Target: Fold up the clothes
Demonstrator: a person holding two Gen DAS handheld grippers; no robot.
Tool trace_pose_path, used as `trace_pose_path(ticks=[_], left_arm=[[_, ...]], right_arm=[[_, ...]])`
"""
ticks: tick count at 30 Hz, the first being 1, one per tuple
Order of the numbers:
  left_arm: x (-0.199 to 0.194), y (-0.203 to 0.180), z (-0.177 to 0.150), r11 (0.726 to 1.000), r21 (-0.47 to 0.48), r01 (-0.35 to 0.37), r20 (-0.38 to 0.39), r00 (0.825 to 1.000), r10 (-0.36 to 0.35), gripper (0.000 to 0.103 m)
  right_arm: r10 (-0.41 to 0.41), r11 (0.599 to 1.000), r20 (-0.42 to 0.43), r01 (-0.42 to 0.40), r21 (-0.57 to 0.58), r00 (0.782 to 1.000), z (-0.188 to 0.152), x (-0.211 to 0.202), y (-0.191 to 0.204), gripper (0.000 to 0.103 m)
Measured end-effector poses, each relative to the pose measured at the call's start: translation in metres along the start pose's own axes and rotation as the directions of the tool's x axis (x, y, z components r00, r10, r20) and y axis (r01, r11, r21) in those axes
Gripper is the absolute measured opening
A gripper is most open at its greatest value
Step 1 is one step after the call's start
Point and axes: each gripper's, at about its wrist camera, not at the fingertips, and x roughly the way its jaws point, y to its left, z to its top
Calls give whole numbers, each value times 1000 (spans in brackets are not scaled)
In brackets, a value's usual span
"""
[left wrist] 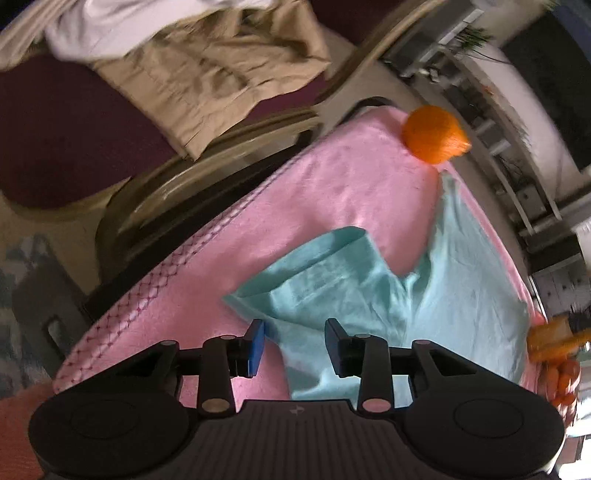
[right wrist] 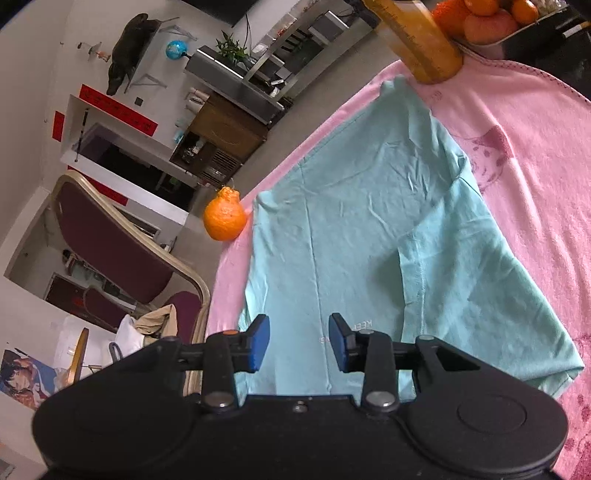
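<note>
Pink cloth (right wrist: pixel 517 155) covers the table, and a light teal shirt (right wrist: pixel 369 229) lies spread on it, partly folded with one side turned over the body. An orange fruit (right wrist: pixel 224 218) sits at the cloth's edge just beside the shirt; an amber bottle (right wrist: pixel 424 40) and a tray of oranges (right wrist: pixel 487 18) stand at another edge. Beyond the table, a maroon chair (left wrist: pixel 74 122) carries beige trousers (left wrist: pixel 207 74) and a white garment (left wrist: pixel 122 26). Both tongs are spread with nothing between them: the left tongs (left wrist: pixel 295 345) over a folded corner of the shirt, the right tongs (right wrist: pixel 299 341) over its printed area.
</note>
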Motion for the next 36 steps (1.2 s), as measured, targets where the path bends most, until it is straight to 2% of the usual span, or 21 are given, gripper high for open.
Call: trace_pose_path(ticks=[2,5,10,11,12,13,14,16,19,22,24,27,29,30,31,32,34,35,36], left_arm=[[6,4,0,999,-53,1,-17,1000,-1,35],[7,16,-4,988,-147,41,-32,998,-46,36],[10,20,2,974,-224,45,22,999,-41,33],[10,23,2,965,-256,52,34,998,-45,28],[10,24,1,959,-279,54,47,998,-43,14],[9,24,1,957,-286,49,60,998,-33,7],[6,22,0,961,-275,36,77,997,-15,1],[-3,13,-2,978,-208,0,123,992,26,0],[-16,-10,-7,995,-51,-89,218,971,98,0],[-22,-36,-17,977,119,-176,299,945,134,0],[-24,-55,-27,943,244,-229,355,925,132,0],[-23,-88,-50,849,443,-289,433,898,80,0],[-22,-109,-72,760,569,-314,468,884,14,0],[-22,-119,-86,701,637,-321,475,879,-29,0],[-21,-129,-102,630,704,-327,475,877,-76,0],[-19,-137,-121,536,777,-330,461,878,-128,0],[-11,-144,-160,320,889,-329,404,892,-205,5],[-7,-143,-179,212,922,-325,369,903,-220,13],[-4,-142,-197,112,943,-314,332,915,-229,13]], right_arm=[[-3,1000,1,3,-9,1000,-3,-2,0,35],[-5,1000,2,5,-12,1000,-1,-4,1,36],[-13,1000,3,13,-10,1000,-2,-6,0,36],[-14,1000,2,14,-11,1000,-2,-6,0,36],[-16,1000,4,16,-15,1000,-3,-6,0,36],[-19,1000,5,19,-18,1000,-3,-7,0,36],[-22,999,6,23,-23,1000,-3,-7,0,36],[-30,999,8,30,-26,1000,-3,-8,0,36],[-43,999,11,44,-27,999,-2,-11,-2,36],[-60,998,11,60,-23,998,-3,-13,-5,36],[-70,997,7,71,-18,997,-2,-13,-7,36],[-81,997,-1,81,-17,997,-2,-12,-8,36],[-86,996,-4,86,-18,996,-2,-12,-9,36],[-89,996,-5,89,-18,996,-2,-12,-9,36],[-91,996,-6,91,-18,996,-2,-12,-10,37],[-93,995,-6,93,-18,996,-2,-12,-10,37],[-98,995,-8,98,-18,995,-1,-12,-11,38],[-101,995,-9,101,-14,995,-1,-12,-13,38],[-104,995,-10,104,-10,995,0,-13,-14,39]])
